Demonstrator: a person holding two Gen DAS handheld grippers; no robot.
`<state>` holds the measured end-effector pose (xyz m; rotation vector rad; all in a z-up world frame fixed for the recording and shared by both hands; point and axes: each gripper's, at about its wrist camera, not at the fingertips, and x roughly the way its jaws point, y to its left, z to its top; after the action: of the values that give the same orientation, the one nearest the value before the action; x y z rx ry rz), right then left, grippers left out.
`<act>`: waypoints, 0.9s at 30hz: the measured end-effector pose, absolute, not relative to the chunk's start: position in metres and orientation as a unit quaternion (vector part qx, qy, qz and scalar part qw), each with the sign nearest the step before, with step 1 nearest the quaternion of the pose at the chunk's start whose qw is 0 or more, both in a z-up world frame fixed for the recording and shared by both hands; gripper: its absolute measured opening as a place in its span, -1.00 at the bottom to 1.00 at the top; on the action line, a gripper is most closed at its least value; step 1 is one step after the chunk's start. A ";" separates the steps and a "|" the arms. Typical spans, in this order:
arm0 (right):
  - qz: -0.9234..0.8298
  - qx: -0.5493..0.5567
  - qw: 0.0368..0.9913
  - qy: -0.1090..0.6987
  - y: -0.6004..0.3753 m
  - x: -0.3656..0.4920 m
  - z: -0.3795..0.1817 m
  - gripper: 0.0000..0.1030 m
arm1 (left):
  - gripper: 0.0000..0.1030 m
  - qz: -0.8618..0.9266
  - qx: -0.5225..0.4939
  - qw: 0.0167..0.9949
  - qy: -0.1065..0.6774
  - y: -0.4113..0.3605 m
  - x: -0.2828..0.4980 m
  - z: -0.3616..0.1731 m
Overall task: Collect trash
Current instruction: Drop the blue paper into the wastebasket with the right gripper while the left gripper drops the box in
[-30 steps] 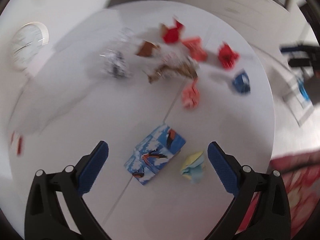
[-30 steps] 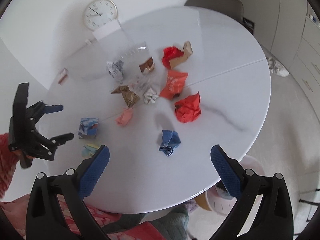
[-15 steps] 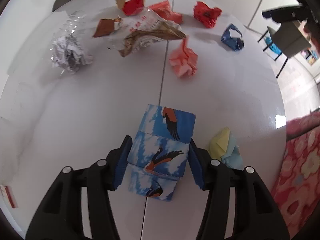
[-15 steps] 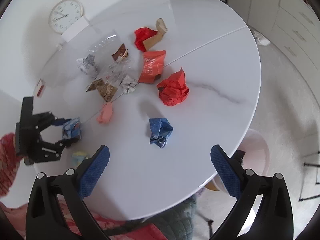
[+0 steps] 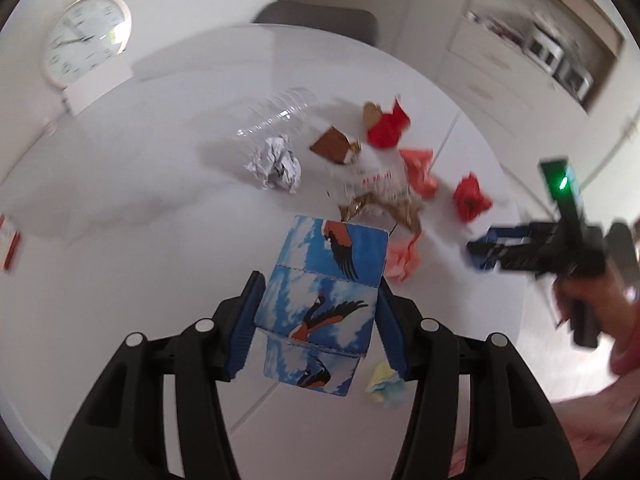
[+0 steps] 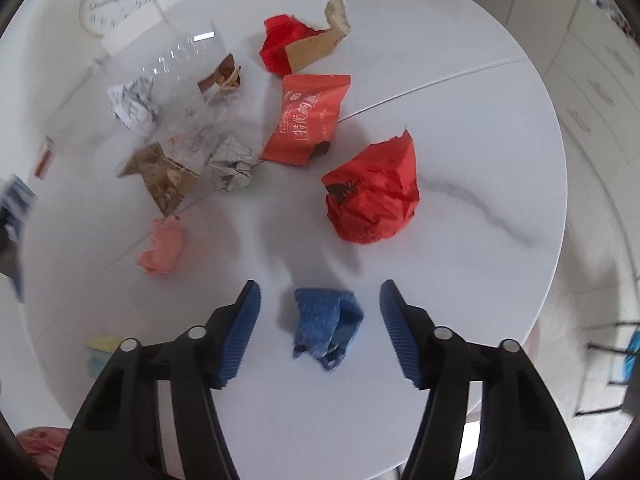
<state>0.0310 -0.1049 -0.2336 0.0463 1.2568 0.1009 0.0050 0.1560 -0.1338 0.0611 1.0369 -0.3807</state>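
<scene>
My left gripper (image 5: 320, 304) is shut on a blue box printed with birds (image 5: 324, 276) and holds it tilted above the round white table (image 5: 120, 240). In the right wrist view, my right gripper (image 6: 320, 292) points down over a crumpled blue wrapper (image 6: 326, 324) lying near the table's front edge. Its jaws are closing with the wrapper between them, and the pads stand clear of it on both sides. The left wrist view also catches the right gripper (image 5: 482, 248) low over the table at the right, held by a hand (image 5: 580, 300).
More trash lies mid-table: a red paper wad (image 6: 372, 200), a red snack wrapper (image 6: 308, 120), a pink wad (image 6: 162, 246), a foil ball (image 6: 132, 108), clear plastic and brown wrappers. A yellow-blue wad (image 5: 384, 384) sits under the box. A clock (image 5: 86, 38) leans at the back.
The left gripper closed on the bird box and lifted it off the table. The right gripper came down over the blue wrapper and its jaws narrowed around it.
</scene>
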 end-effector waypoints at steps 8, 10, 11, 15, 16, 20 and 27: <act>0.067 0.005 0.805 0.590 -0.109 0.030 -0.240 -0.44 | 0.02 -0.159 0.014 0.858 0.488 0.134 -0.006 -0.124; 0.074 0.015 0.808 0.584 -0.116 0.027 -0.237 -0.45 | 0.02 -0.160 0.021 0.857 0.489 0.125 -0.008 -0.122; 0.078 0.025 0.810 0.581 -0.119 0.025 -0.235 -0.45 | 0.02 -0.161 0.025 0.857 0.489 0.121 -0.008 -0.121; 0.088 0.064 0.821 0.560 -0.145 0.010 -0.216 -0.45 | 0.02 -0.178 0.041 0.855 0.486 0.095 -0.008 -0.116; 0.089 0.076 0.825 0.552 -0.156 0.002 -0.208 -0.45 | 0.02 -0.188 0.046 0.853 0.485 0.085 -0.009 -0.114; 0.066 0.108 0.840 0.528 -0.205 -0.034 -0.184 -0.45 | 0.02 -0.238 0.071 0.840 0.482 0.035 -0.014 -0.112; -0.022 0.129 0.825 0.550 -0.301 -0.080 -0.229 -0.41 | 0.02 -0.342 0.121 0.801 0.477 -0.078 -0.032 -0.121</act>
<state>-0.0805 -0.3013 -0.2293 0.2741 1.1682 -0.0463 -0.0316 -0.0779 -0.1210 0.2596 1.0223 -0.7344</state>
